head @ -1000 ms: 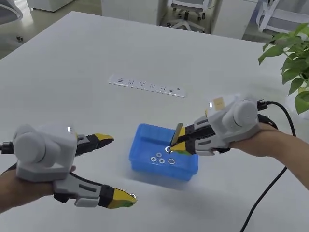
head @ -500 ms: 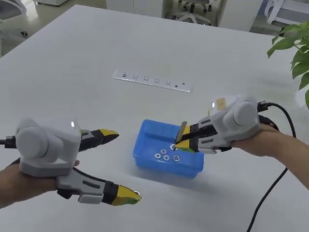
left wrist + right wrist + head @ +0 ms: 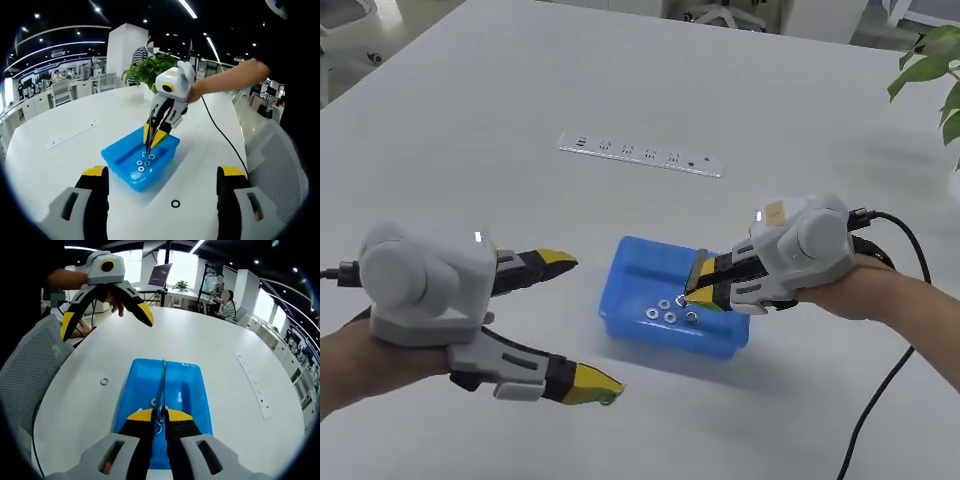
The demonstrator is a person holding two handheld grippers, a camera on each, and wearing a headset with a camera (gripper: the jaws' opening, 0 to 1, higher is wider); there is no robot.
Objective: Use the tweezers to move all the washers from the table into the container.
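Right gripper (image 3: 693,292) clamped on tweezers (image 3: 162,385), tips held inside blue container (image 3: 640,252) above washers (image 3: 670,312). Left gripper (image 3: 590,326) spread wide; loose washer (image 3: 175,203) seen on table (image 3: 470,120) near container.

Over the container (image 3: 640,262), the right gripper (image 3: 705,288) is blocking the tips of the tweezers (image 3: 697,268) in the head view, and whether they are pinching anything is too small to tell. The left gripper (image 3: 595,326) seems to be covering the loose washer (image 3: 175,203) on the counter (image 3: 470,120) with its lower jaw there. The picture's edge is cutting off the plant (image 3: 932,70) and the cable (image 3: 880,400). The power strip (image 3: 642,155) markings are showing as mere specks.
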